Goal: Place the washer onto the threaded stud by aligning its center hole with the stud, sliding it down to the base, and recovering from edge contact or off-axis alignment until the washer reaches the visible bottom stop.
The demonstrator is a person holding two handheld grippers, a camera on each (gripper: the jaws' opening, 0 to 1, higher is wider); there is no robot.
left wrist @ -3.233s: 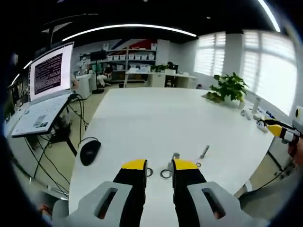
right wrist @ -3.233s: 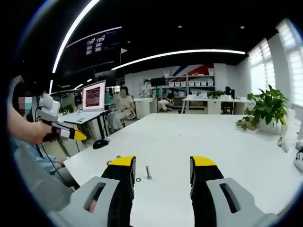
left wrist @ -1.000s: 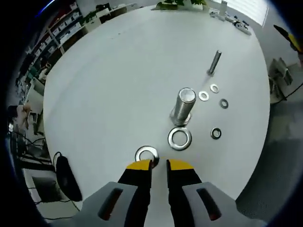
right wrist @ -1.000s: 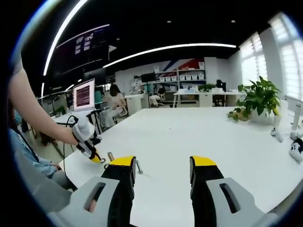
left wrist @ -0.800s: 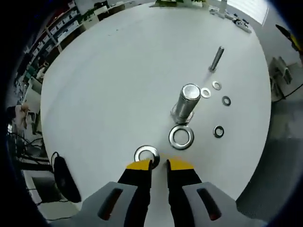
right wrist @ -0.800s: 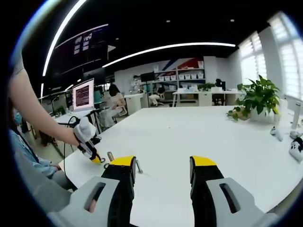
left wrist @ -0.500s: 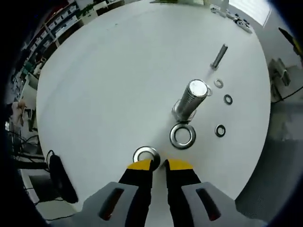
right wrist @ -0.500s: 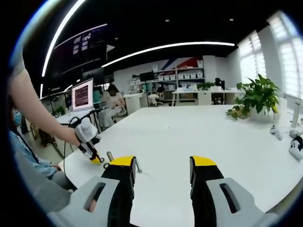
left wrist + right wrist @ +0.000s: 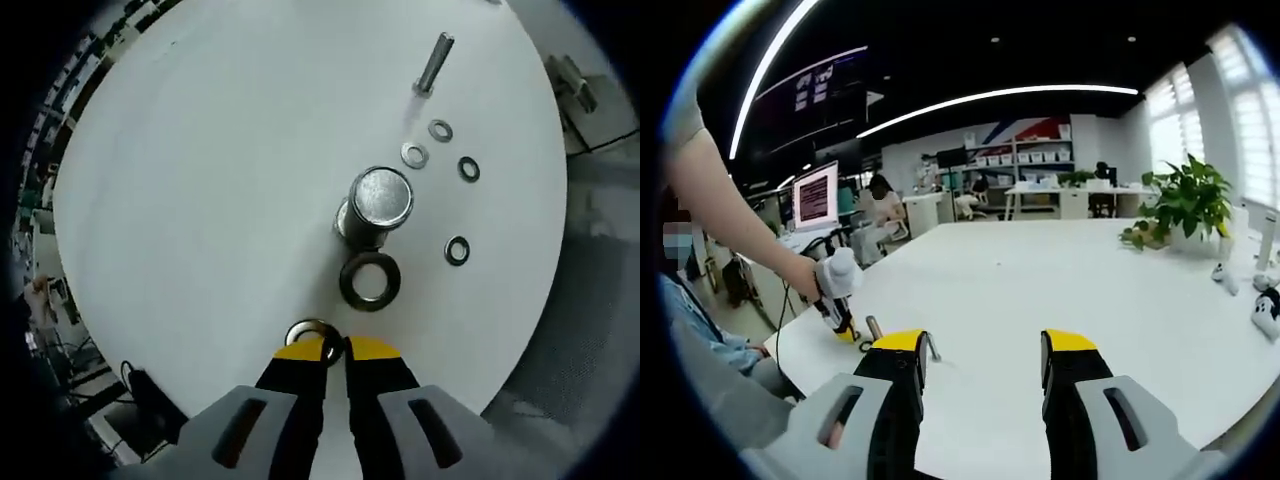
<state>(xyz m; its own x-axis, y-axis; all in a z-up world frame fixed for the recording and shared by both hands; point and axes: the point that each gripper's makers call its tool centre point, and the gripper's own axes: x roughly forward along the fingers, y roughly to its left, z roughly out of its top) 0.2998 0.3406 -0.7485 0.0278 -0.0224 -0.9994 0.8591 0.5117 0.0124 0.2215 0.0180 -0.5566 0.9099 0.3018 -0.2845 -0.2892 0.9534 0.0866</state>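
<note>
One washer [image 9: 313, 332] is lying flat on the table [image 9: 200, 180], the left gripper [image 9: 335, 350] pinching its near edge with almost closed jaws, just short of the stud [image 9: 378, 203]. Right gripper [image 9: 980, 365] is hovering, jaws wide, holding nothing.

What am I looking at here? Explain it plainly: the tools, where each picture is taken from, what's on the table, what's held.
A person holds a hand tool with two jaws in each hand, and a camera rides on each tool. The left gripper view looks down past the left gripper onto a white table. There stand a thick stud and a large ring, with four small washers and a lying bolt nearby. The jaws seem to pinch the rim of a washer. The right gripper view looks across the table; the right gripper is open and holds nothing.
</note>
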